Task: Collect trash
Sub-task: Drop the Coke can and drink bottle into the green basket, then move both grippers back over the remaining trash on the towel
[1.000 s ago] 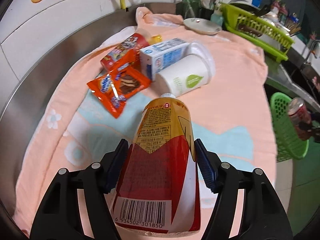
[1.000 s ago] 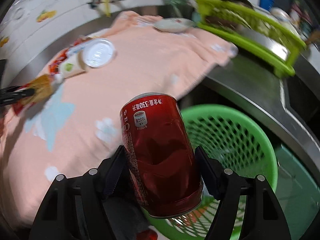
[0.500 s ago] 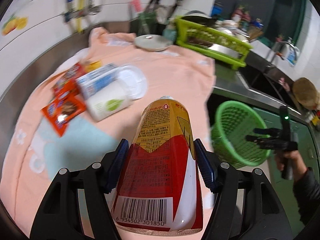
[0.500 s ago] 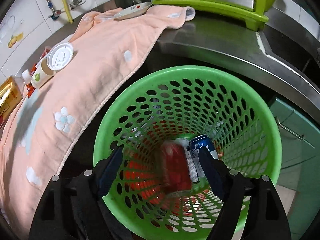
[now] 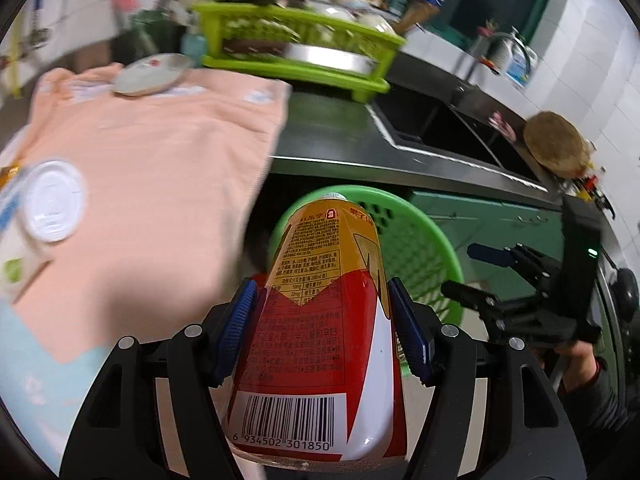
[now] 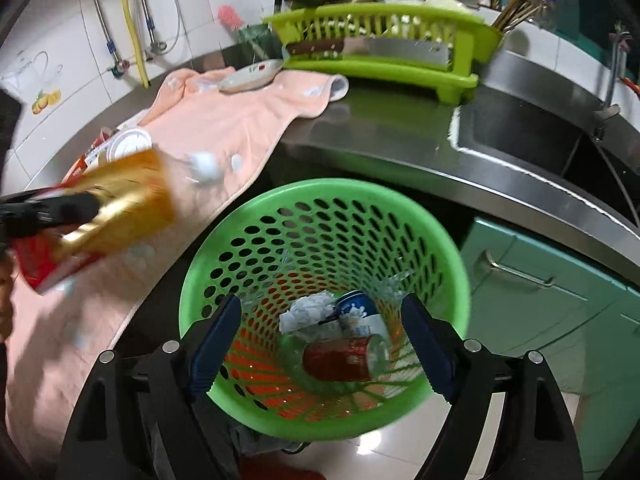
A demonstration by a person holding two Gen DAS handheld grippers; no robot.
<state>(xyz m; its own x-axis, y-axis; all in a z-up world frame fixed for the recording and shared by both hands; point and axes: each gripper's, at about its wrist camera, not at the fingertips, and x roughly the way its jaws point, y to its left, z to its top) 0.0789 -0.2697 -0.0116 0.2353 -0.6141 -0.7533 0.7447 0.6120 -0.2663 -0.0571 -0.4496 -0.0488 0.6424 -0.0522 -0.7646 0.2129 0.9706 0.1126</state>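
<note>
My left gripper (image 5: 326, 328) is shut on a gold and red drink can (image 5: 324, 344) and holds it just above the near rim of the green trash basket (image 5: 424, 248). In the right wrist view the same can (image 6: 100, 216) shows blurred at the left. My right gripper (image 6: 320, 344) is open and empty above the basket (image 6: 320, 216). A red can (image 6: 344, 360), a blue can (image 6: 356, 308) and crumpled paper (image 6: 308, 312) lie in the basket's bottom. A white lidded cup (image 5: 44, 208) lies on the peach towel (image 5: 160, 152).
A green dish rack (image 6: 384, 44) and a small plate (image 6: 250, 76) stand at the back of the steel counter. A sink (image 6: 540, 140) lies to the right. Snack wrappers (image 6: 86, 160) lie beside the cup. The right gripper also shows in the left wrist view (image 5: 480, 276).
The red can has dropped from my right gripper into the basket, and the jaws stay open above it. My left gripper has swung right with the gold can toward the basket.
</note>
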